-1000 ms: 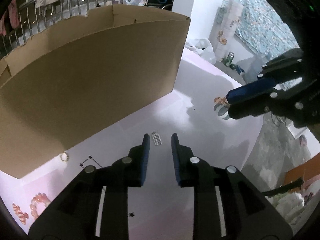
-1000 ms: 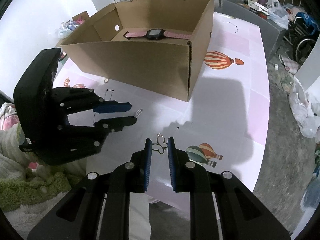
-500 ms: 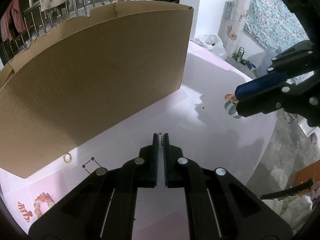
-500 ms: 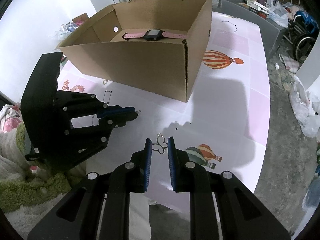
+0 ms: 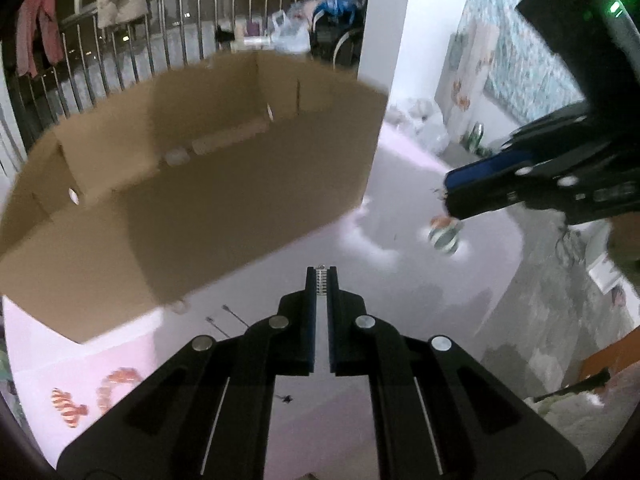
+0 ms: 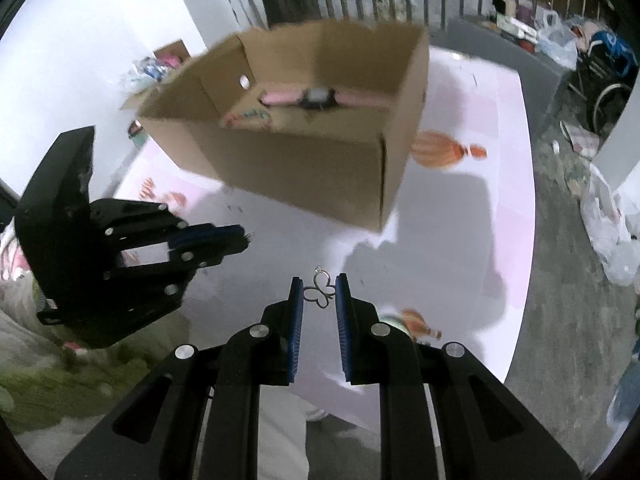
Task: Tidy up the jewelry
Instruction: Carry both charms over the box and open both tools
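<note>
My left gripper is shut on a small ribbed silver bar, held clear above the pink table. It also shows in the right wrist view, where the left gripper hovers left of the box. My right gripper is shut on a silver wire butterfly pendant; from the left wrist view the right gripper hangs at the right. The open cardboard box stands ahead, and a pink-strapped watch lies inside it.
Balloon prints dot the table. A small ring, blurred, lies by the box's near corner. The table edge drops to a grey floor with plastic bags. A metal railing runs behind the box.
The left gripper closed on the silver bar and lifted it off the table, so the box's inside now shows. The right gripper kept the butterfly pendant and stayed nearly in place.
</note>
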The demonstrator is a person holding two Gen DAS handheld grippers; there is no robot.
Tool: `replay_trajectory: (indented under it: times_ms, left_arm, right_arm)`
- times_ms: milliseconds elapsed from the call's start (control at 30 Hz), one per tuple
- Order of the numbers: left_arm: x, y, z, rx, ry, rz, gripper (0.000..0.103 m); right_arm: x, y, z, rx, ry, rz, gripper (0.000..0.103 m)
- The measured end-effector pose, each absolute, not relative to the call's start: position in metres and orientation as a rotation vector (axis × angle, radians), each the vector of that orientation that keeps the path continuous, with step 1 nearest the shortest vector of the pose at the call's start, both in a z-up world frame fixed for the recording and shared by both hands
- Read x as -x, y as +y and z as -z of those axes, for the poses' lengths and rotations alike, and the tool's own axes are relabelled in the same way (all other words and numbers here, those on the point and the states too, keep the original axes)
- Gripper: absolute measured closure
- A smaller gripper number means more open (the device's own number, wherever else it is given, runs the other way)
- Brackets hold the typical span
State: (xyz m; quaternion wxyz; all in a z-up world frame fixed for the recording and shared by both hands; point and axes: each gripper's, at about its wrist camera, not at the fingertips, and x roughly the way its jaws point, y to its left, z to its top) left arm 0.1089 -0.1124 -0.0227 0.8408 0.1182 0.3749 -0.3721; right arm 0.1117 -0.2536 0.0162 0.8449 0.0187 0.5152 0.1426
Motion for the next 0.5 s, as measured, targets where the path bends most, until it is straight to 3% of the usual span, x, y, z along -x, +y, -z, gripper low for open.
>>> replay_trajectory:
  times_ms: [233, 500]
  left_arm:
    - [-0.129, -0.087, -0.04, -0.17, 0.643, 0.738, 0.099]
    - [-0.2, -0.09, -0.025, -0.167, 0.687, 0.644, 0.099]
  right_arm:
    - [-0.137, -0.236, -0.069, -0.008, 0.916, -0.346, 0.087]
    - [-0.202, -0.215, -0.066, 0.001, 0.877, -0.288, 0.086]
